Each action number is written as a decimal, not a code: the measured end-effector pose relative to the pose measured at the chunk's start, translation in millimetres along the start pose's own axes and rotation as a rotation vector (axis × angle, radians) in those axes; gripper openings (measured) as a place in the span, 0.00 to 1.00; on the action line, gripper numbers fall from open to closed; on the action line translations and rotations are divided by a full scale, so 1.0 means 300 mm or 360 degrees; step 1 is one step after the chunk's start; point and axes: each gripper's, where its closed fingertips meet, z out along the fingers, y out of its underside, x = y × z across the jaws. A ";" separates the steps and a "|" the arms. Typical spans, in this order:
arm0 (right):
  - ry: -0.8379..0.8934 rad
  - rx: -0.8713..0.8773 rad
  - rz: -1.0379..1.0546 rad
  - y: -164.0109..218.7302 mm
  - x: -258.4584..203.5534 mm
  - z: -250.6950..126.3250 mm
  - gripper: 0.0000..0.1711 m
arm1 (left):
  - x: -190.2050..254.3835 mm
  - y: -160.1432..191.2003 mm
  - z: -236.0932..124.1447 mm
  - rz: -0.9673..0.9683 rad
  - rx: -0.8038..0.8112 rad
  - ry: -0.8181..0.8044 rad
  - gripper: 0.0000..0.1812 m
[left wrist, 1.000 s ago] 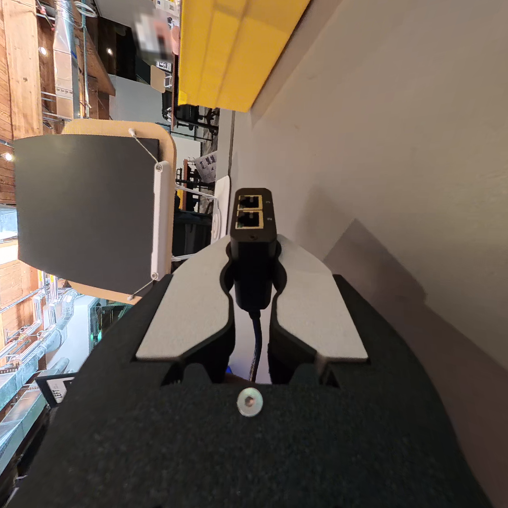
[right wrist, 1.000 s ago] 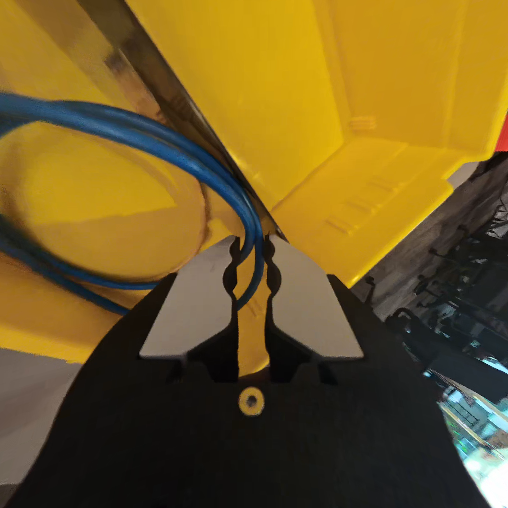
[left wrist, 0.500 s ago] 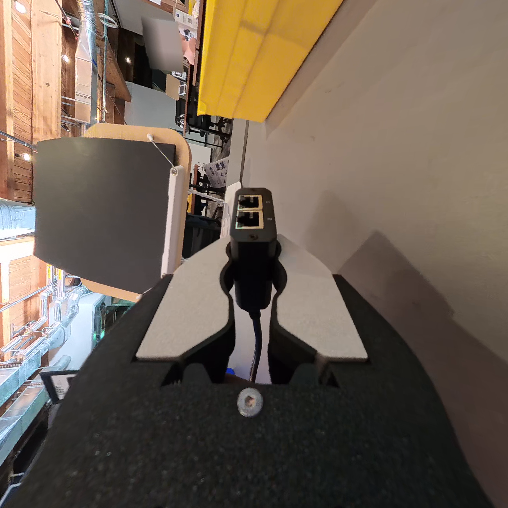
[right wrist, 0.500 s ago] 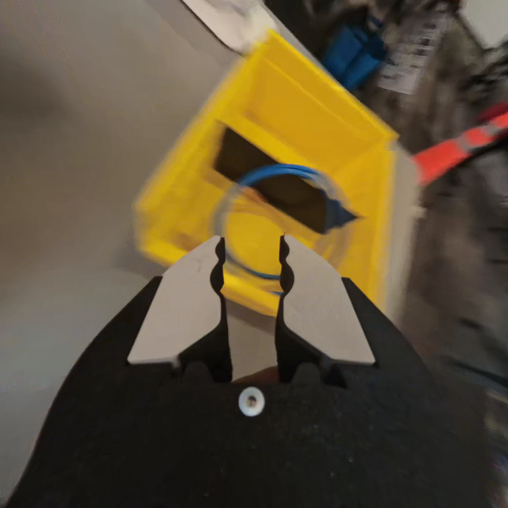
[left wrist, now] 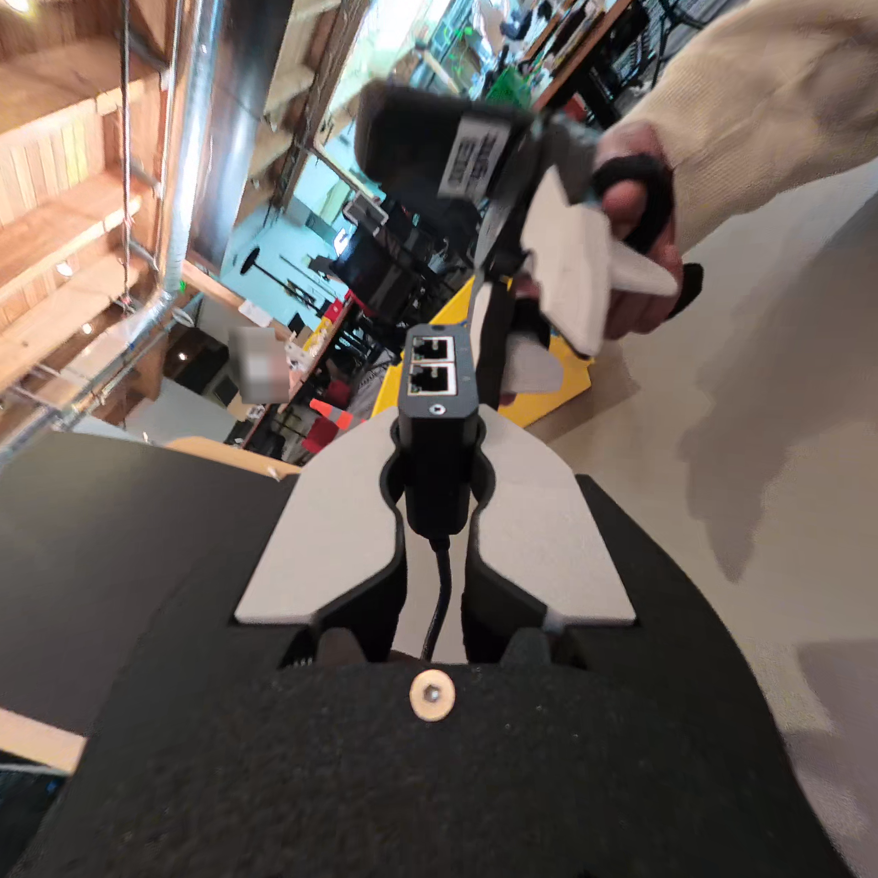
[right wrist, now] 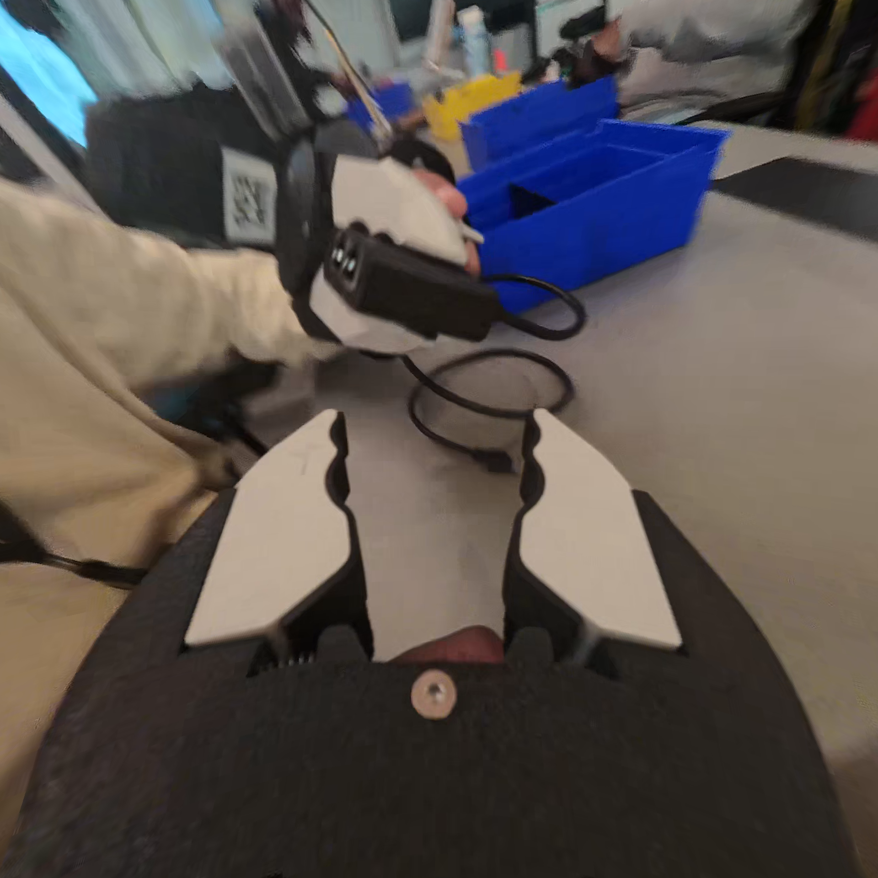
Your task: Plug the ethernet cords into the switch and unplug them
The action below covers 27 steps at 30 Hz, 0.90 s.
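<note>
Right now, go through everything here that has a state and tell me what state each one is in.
Left tool: shut on the switch.
Right tool: open, holding nothing.
Switch: held off the table, both ports empty.
Switch's black cable: attached to the switch, looped loosely on the grey table, free end unplugged.
Blue bin: upright on the table, open-topped.

The switch (right wrist: 408, 290) hangs above the table (right wrist: 712, 380), its cable (right wrist: 489, 380) on it, the bin (right wrist: 589, 190) behind.
</note>
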 end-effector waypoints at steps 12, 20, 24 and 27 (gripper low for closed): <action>-0.0317 0.0241 0.0184 -0.057 -0.080 0.072 0.36 | 0.063 -0.031 0.026 0.0114 0.0036 0.0021 0.13; 0.0069 0.0200 0.0000 -0.032 -0.020 0.057 0.36 | 0.055 0.061 -0.012 0.0087 -0.0270 -0.0151 0.14; -0.0275 0.0328 0.0184 -0.053 -0.085 0.006 0.36 | 0.019 0.031 -0.101 -0.0109 -0.0270 -0.0185 0.12; -0.0575 0.0448 0.0345 -0.064 -0.121 -0.034 0.36 | -0.022 -0.040 -0.176 -0.0495 -0.0189 -0.0066 0.15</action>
